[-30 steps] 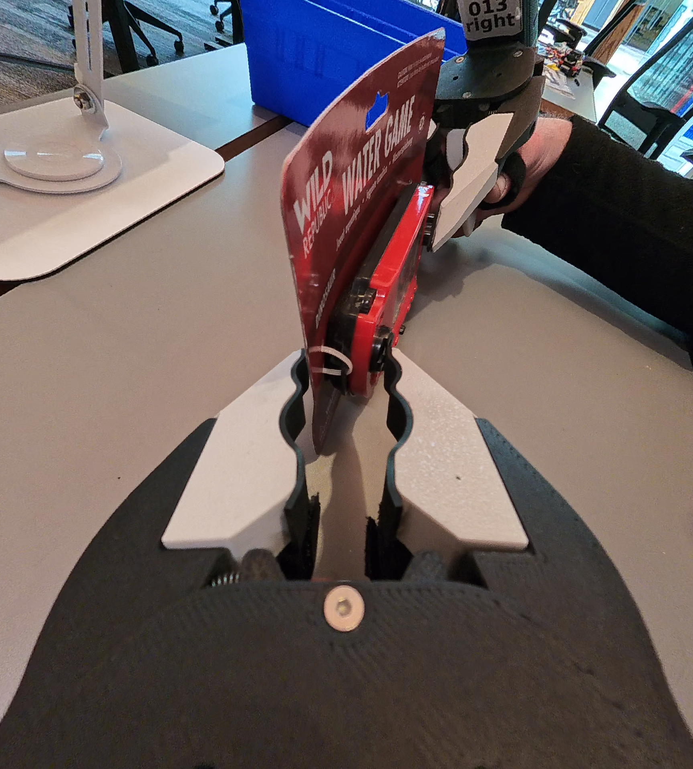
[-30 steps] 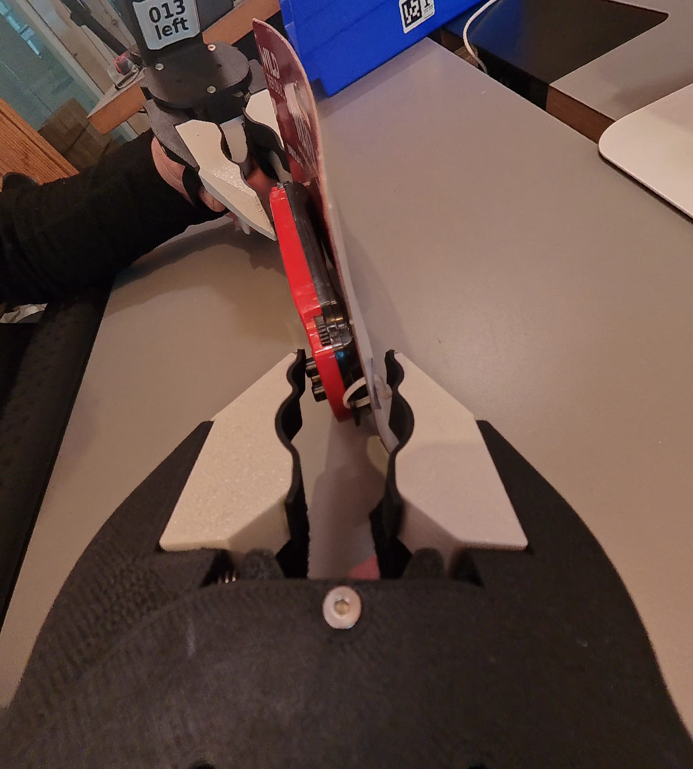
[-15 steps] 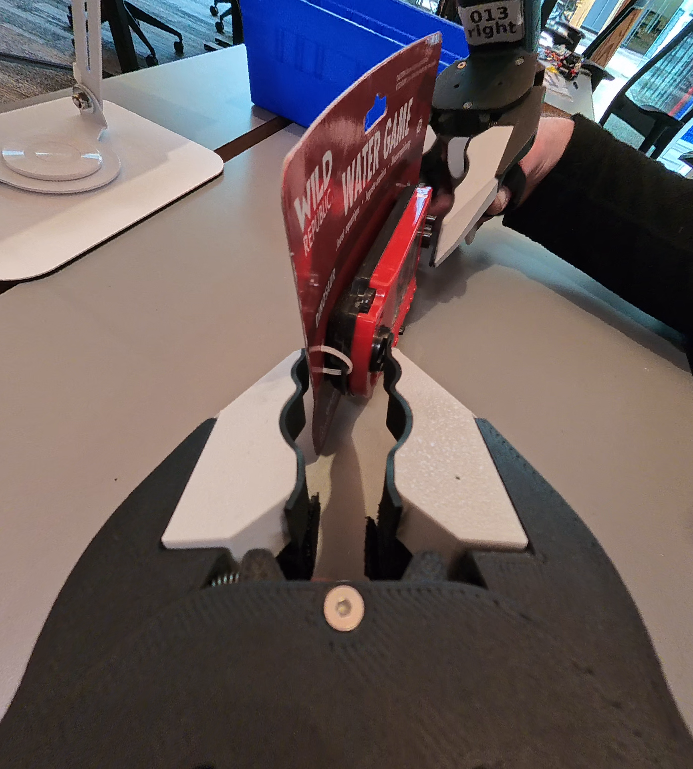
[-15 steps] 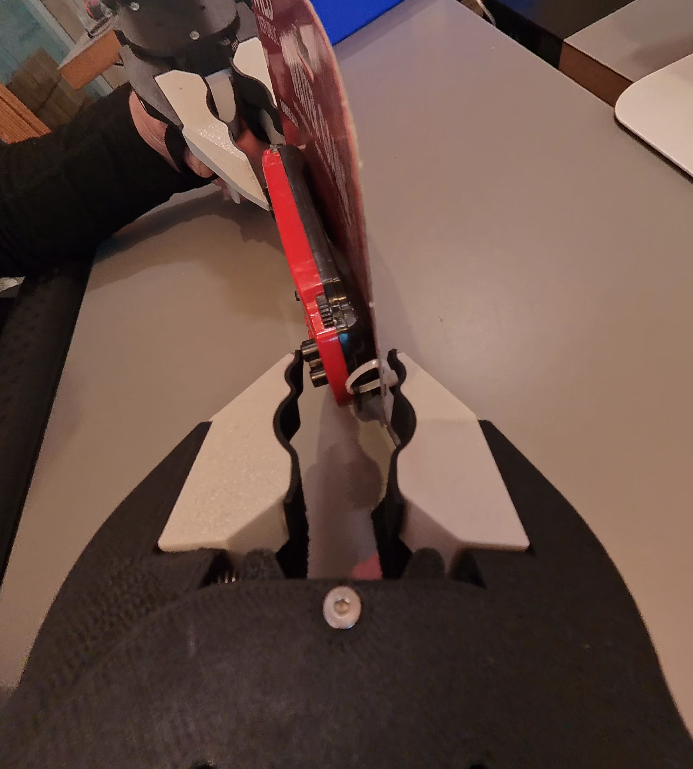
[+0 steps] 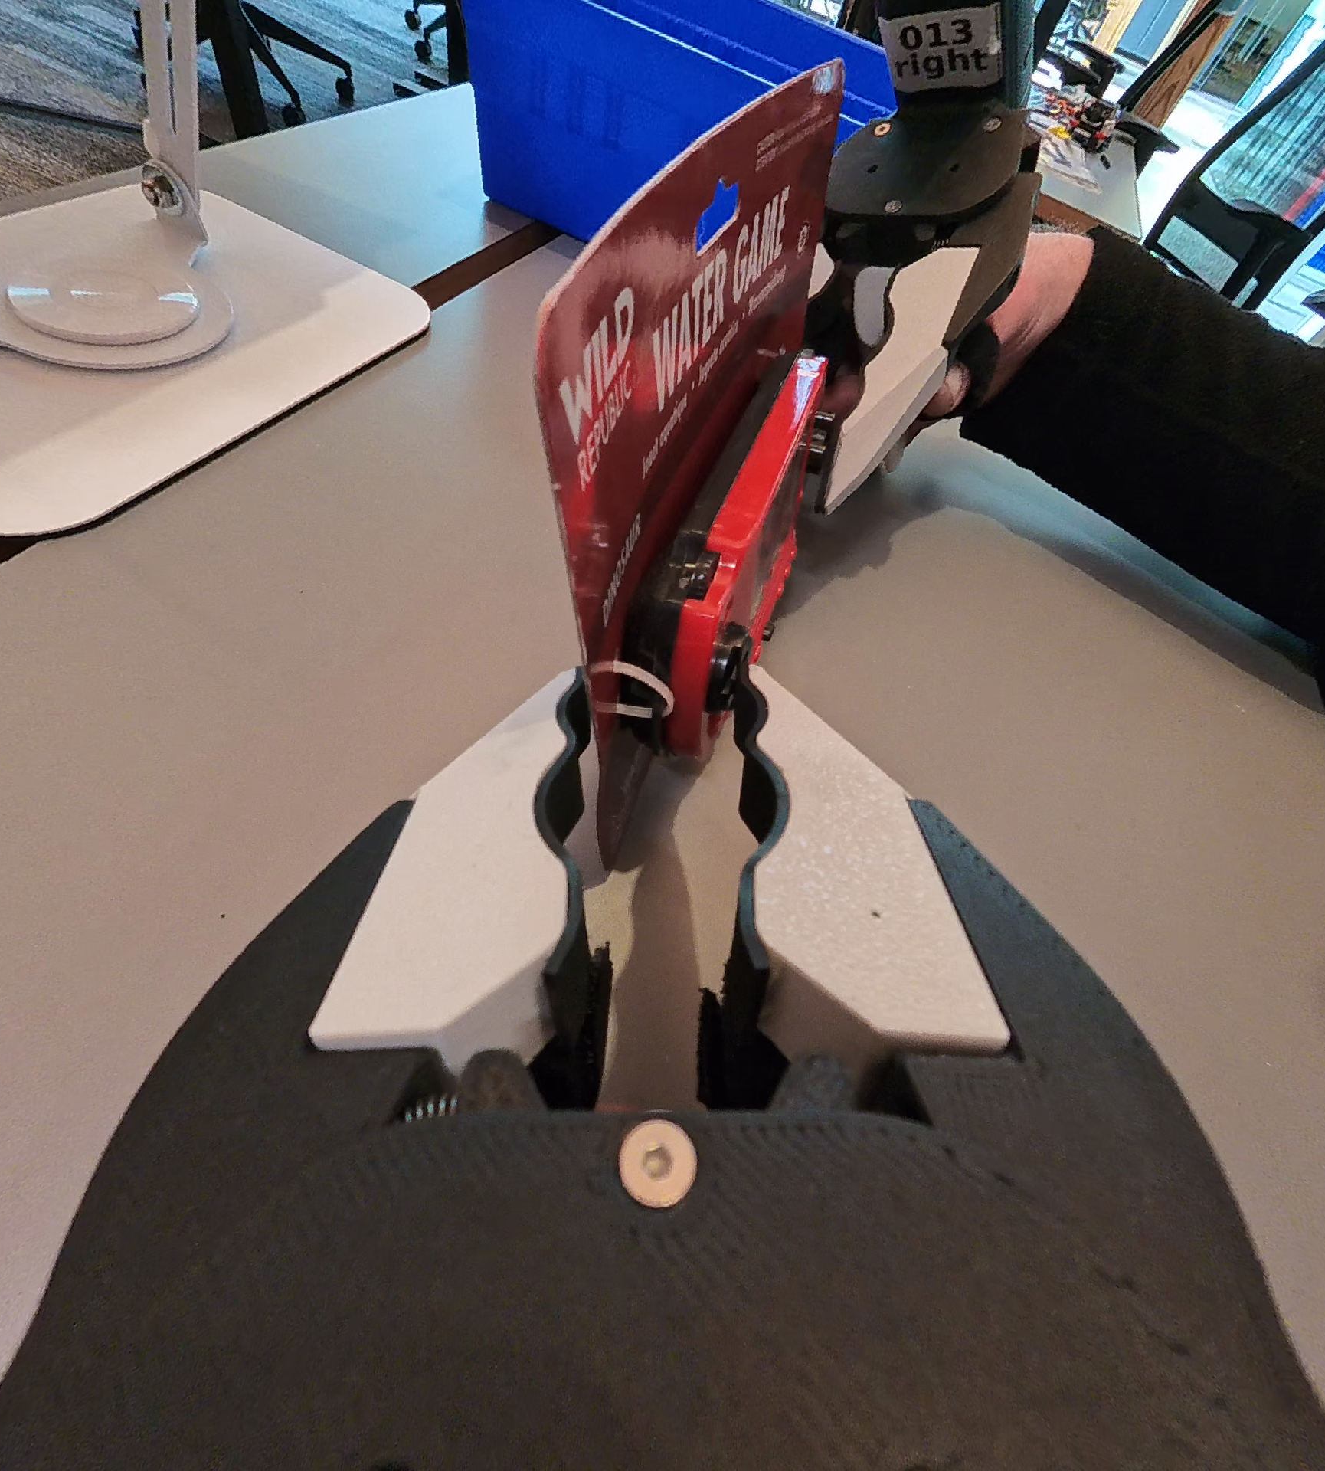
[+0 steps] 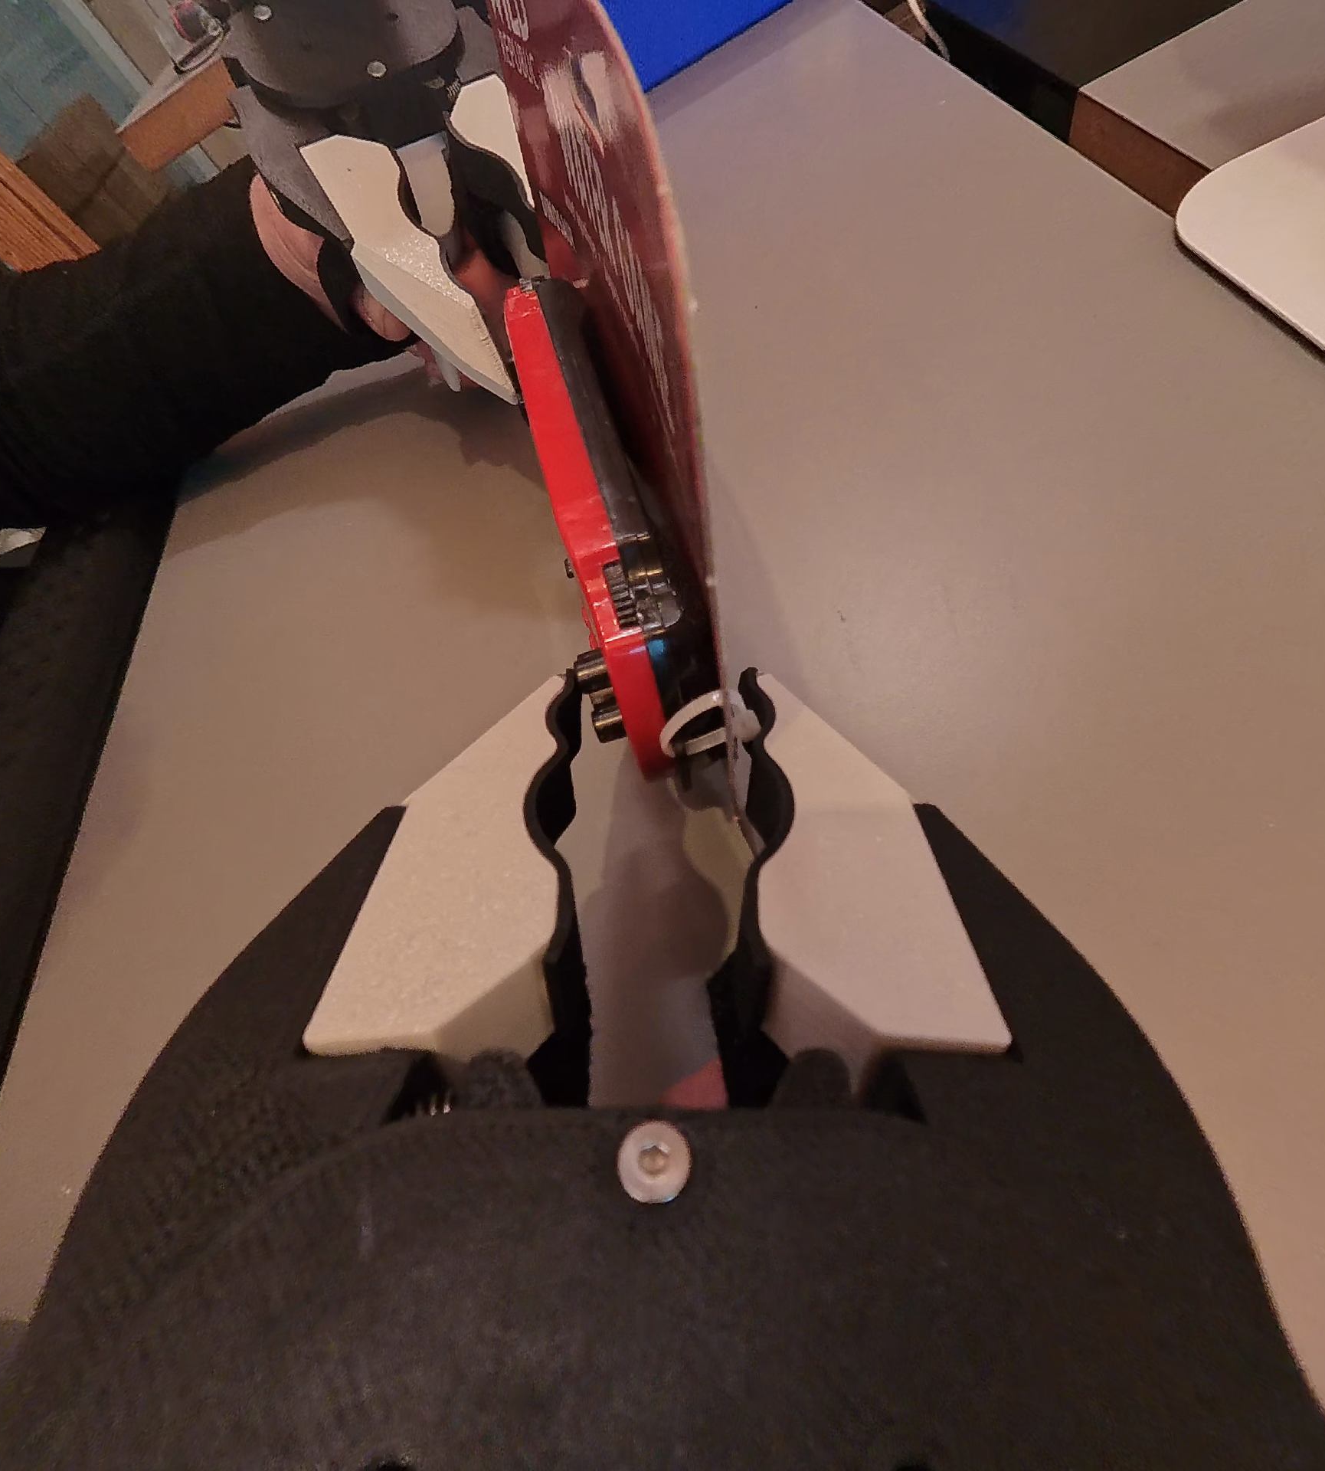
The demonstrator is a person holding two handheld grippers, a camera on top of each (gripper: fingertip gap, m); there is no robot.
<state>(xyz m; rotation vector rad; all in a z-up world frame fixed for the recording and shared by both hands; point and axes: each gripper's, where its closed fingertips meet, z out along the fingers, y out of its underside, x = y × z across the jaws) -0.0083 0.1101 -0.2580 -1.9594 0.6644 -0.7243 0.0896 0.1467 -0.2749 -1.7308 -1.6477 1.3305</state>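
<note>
Claws first: my left claw [image 5: 663, 700] is closed to a narrow gap on the near end of the toy package [image 5: 683, 318]. One finger presses the dark-red backing card and the other presses the black knob on the red game case [image 5: 747, 509]. My right claw [image 6: 663, 700] pinches the opposite end the same way, so the package is held on edge between the two, above the grey worktop [image 5: 245, 637]; I cannot tell whether its lower edge touches. Over the last second the left wrist view has barely altered. In the right wrist view the card has swung from a clear lean to nearly upright, and the far claw now sits higher in frame, so I judge both grips have held. A white zip tie [image 5: 635, 700] loops through the card just at the left claw's tips, and a similar one shows at the right claw's tips. Beyond the package a hand [image 5: 1041, 310] in a dark sleeve steers the far claw. Behind the package stands a blue bin [image 5: 588, 103], and to its left lies a white stand base [image 5: 126, 334]. Count: two claws, one package, two ties, one bin, one stand base.
</note>
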